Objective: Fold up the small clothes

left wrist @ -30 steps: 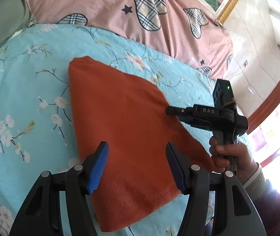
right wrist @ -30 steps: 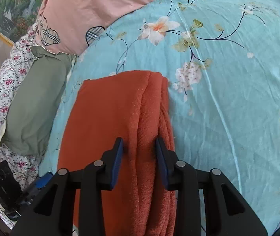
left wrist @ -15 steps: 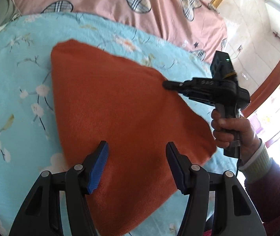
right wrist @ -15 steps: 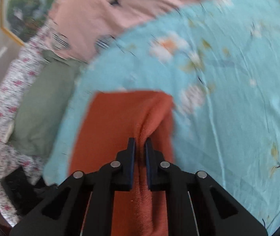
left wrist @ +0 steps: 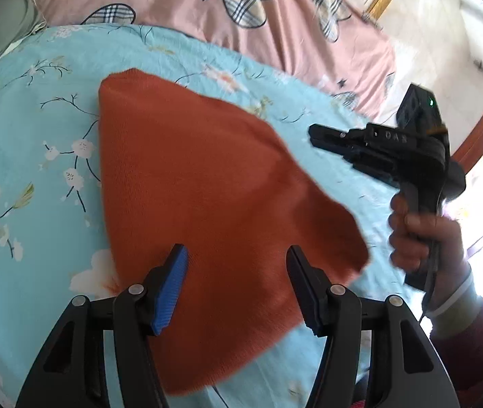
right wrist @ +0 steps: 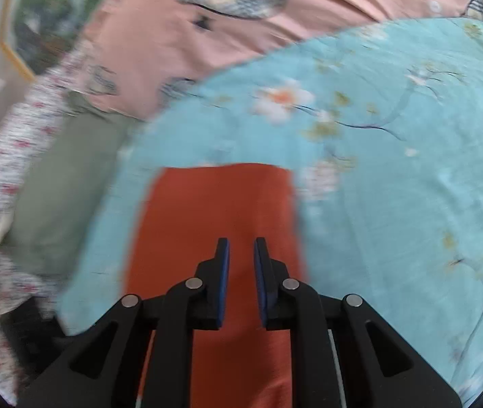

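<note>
An orange-red folded cloth [left wrist: 207, 183] lies flat on the light blue floral bedsheet [left wrist: 31, 156]. My left gripper [left wrist: 236, 284] is open above the cloth's near part, holding nothing. My right gripper [left wrist: 312, 132] shows in the left wrist view, hand-held, raised to the right of the cloth and apart from it. In the blurred right wrist view the right gripper [right wrist: 241, 265] has a narrow gap between its blue pads, nothing between them, and hovers over the cloth [right wrist: 221, 210].
A pink quilt with plaid hearts [left wrist: 241, 10] lies along the far side of the bed. A green pillow [right wrist: 65, 176] and a floral pillow [right wrist: 0, 183] lie to the left. A framed picture [right wrist: 41, 20] hangs on the wall.
My right gripper was shut on the cloth's edge half a second ago; now it has let go, opened slightly and pulled back to the right. The cloth lies flatter.
</note>
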Motion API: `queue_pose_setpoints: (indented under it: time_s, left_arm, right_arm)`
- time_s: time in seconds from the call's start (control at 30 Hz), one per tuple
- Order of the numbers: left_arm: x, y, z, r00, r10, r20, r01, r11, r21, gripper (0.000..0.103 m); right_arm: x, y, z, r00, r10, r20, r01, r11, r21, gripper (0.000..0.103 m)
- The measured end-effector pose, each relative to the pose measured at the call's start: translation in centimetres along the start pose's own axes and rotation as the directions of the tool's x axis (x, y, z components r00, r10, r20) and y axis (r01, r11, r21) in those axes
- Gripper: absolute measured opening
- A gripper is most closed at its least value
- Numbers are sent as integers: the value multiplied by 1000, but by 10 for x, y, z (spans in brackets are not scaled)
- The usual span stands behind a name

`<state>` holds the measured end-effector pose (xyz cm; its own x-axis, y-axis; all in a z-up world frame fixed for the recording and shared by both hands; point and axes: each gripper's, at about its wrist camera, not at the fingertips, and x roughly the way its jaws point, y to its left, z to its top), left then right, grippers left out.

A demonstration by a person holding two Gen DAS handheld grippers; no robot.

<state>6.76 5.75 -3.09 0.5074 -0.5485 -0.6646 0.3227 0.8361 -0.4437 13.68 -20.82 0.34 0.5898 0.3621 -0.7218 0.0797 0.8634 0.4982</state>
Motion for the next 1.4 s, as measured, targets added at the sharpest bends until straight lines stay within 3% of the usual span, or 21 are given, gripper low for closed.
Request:
queue_pose_setpoints:
  time_s: [0.1, 0.2, 0.23, 0.37, 0.47, 0.57, 0.67, 0.73, 0.8, 0.93, 1.1, 1.3, 1.4]
  left_arm:
    - [-9, -2, -8, 999, -46, -3, 46, 999, -9, 60]
    - [2, 3, -24, 997, -59, -56, 56, 997, -52, 61]
    - [7, 7, -30, 996, -53, -79, 47, 996, -72, 60]
    - [11, 9, -39, 997, -40, -63, 34, 995, -97, 60]
    - [13, 7, -36, 997, -15, -71, 8, 996, -91, 60]
    - [8, 0, -38, 997, 27, -78, -33, 997, -64, 60]
    - [-4, -6, -38, 997, 47, -69, -51, 998, -47, 61]
    - [-9, -8, -42, 995, 71, -66, -73, 997, -32, 61]
    - [-5, -6, -48, 990, 108, -93, -110, 994, -22, 60]
    - [2, -5, -54, 980, 164, -113, -165, 986, -2, 60]
    - [2, -10, -56, 973, 194, -122, -193, 981, 17, 60]
    - [-10, -8, -54, 968, 214, -132, -216, 976, -1, 60]
    - [-23, -4, -55, 957, 253, -140, -259, 965, -29, 65]
  right_arm:
    - [10, 8, -19, 993, 93, -66, -91, 995, 35, 16]
    - [35, -20, -37, 991, -22, -133, 34, 996, 87, 11]
    - [40, -34, -40, 992, -16, -126, 31, 992, 120, 1]
    - [41, -58, -40, 995, 14, -100, 7, 979, 205, 0]
    - [31, -40, -38, 996, -17, -89, 30, 989, 145, 3]
    - [9, -16, -44, 997, 3, -79, 4, 997, 83, 4]
    - [-12, 0, -61, 996, -14, -93, 14, 1000, 0, 4]
    - [-20, 2, -80, 990, -81, -112, 75, 996, -51, 4]
    - [-19, -9, -103, 971, -193, -144, 178, 978, -111, 3]
    - [-19, -25, -116, 980, -152, -125, 145, 987, -69, 0]
    - [-16, -15, -114, 971, -206, -124, 192, 974, -118, 0]
    - [-28, -13, -118, 971, -202, -126, 191, 977, -96, 0]
    - [-38, -8, -122, 969, -213, -122, 202, 974, -99, 3]
